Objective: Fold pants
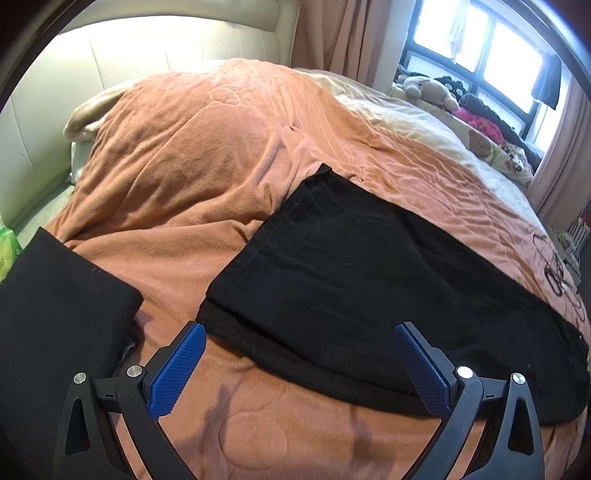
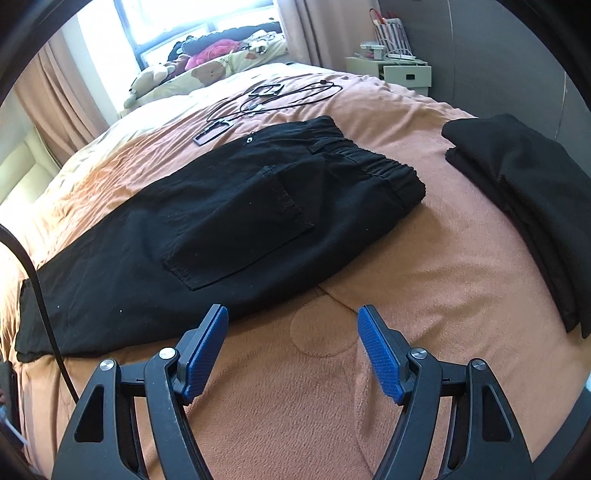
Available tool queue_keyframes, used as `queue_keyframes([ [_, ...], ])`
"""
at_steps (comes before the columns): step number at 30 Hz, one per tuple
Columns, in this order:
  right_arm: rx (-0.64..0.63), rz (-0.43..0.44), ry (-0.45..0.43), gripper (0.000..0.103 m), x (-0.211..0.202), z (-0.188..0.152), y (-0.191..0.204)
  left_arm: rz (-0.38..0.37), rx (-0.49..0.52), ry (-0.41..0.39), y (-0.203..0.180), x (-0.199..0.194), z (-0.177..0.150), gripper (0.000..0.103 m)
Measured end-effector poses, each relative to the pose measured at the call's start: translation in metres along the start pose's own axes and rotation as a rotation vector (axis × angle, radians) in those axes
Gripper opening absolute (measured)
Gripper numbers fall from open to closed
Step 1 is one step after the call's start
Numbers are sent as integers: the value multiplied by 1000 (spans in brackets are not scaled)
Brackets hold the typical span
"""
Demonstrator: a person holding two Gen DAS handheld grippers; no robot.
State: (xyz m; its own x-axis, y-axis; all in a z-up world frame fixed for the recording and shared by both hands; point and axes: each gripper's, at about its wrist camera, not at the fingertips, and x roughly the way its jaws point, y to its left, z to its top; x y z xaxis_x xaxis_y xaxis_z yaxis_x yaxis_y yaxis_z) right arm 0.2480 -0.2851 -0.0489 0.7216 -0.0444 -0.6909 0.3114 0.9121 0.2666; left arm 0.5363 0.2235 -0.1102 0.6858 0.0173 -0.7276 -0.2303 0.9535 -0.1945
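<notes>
Hovering open-jawed, both empty — left gripper (image 1: 299, 339), right gripper (image 2: 291, 319) — pants (image 2: 207, 206) partly cropped.

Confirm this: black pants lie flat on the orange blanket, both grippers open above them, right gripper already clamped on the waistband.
Not clamped. The right wrist view shows the right gripper open and empty over the orange blanket, short of the waistband. The black pants lie flat; the left gripper is open.

Sunlit window (image 2: 166, 22), curtains (image 1: 332, 33), orange-blanketed bed (image 1: 192, 155)
</notes>
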Motion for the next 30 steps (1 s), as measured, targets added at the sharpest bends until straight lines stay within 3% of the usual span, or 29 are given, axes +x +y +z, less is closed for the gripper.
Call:
queue_keyframes([
  [5, 30, 10, 2, 71, 5, 0, -9, 3, -60, -1, 12, 18, 8, 101],
  [9, 40, 11, 5, 71, 8, -1, -10, 16, -103, 52, 20, 39, 6, 84],
  [16, 45, 16, 6, 71, 13, 0, -8, 23, -136, 98, 25, 59, -2, 64],
  [21, 53, 29, 10, 71, 16, 1, -7, 54, -171, 106, 30, 69, -3, 56],
  [23, 57, 33, 10, 71, 17, 2, -7, 62, -183, 110, 33, 72, -4, 49],
  [24, 57, 36, 11, 71, 18, 3, -6, 70, -188, 112, 35, 73, -4, 41],
  [26, 59, 39, 15, 71, 19, 3, -4, 91, -201, 114, 40, 75, -4, 22],
  [27, 59, 40, 15, 71, 19, 3, -3, 93, -209, 116, 42, 74, -4, 6],
  [30, 64, 37, 10, 71, 18, 3, -1, 79, -214, 86, 46, 61, -7, 4],
])
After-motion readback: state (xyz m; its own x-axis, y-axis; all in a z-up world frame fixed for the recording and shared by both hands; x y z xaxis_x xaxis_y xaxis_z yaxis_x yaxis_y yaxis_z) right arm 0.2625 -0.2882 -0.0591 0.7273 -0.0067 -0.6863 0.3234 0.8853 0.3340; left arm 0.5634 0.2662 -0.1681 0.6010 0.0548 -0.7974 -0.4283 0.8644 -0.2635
